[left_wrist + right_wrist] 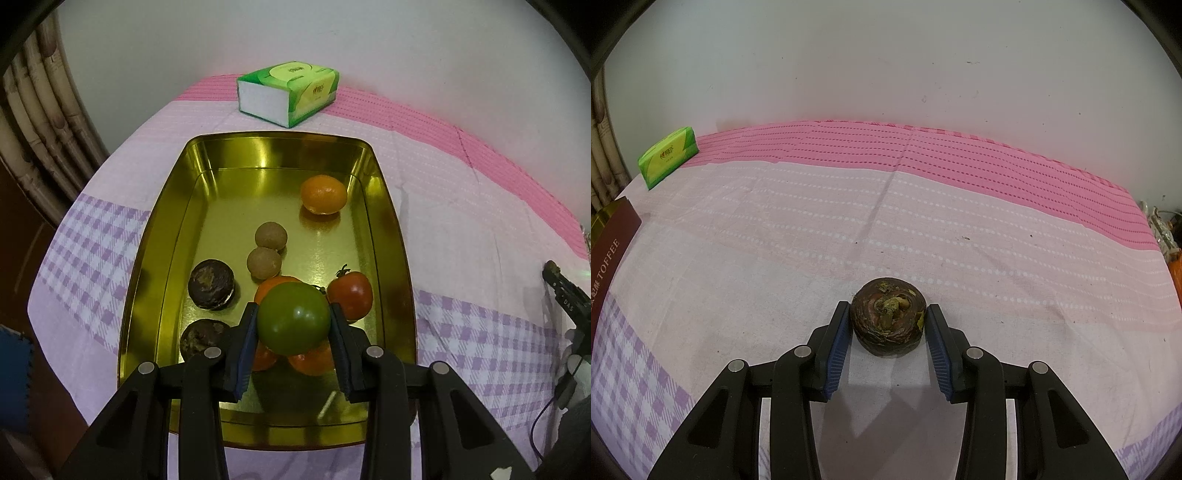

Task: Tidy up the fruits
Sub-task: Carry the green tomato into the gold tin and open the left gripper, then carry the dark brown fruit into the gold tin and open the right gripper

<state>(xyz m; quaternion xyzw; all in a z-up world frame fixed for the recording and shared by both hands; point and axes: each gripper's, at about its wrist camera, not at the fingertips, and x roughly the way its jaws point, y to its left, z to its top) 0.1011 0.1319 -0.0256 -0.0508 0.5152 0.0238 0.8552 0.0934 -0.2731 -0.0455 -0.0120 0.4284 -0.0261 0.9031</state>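
My left gripper (293, 308) is shut on a green tomato (293, 323) and holds it just above the near end of a gold tin tray (236, 177). In the tray lie an orange (324, 194), two round tan fruits (270, 234), two dark brown fruits (211, 283), a red tomato (350, 295) and orange fruits (310, 356) partly hidden under the green tomato. In the right wrist view a dark brown fruit (888, 325) rests on the pink cloth. My right gripper (888, 306) is shut on it, with a blue pad against each side.
A green tissue pack (291, 94) lies behind the tray by the white wall, also seen far left (666, 157). The tin's maroon side, lettered TOFFEE (609, 251), is at the left edge. Black gear with a cable (565, 302) is at the right edge. The checked cloth (923, 221) stretches wide.
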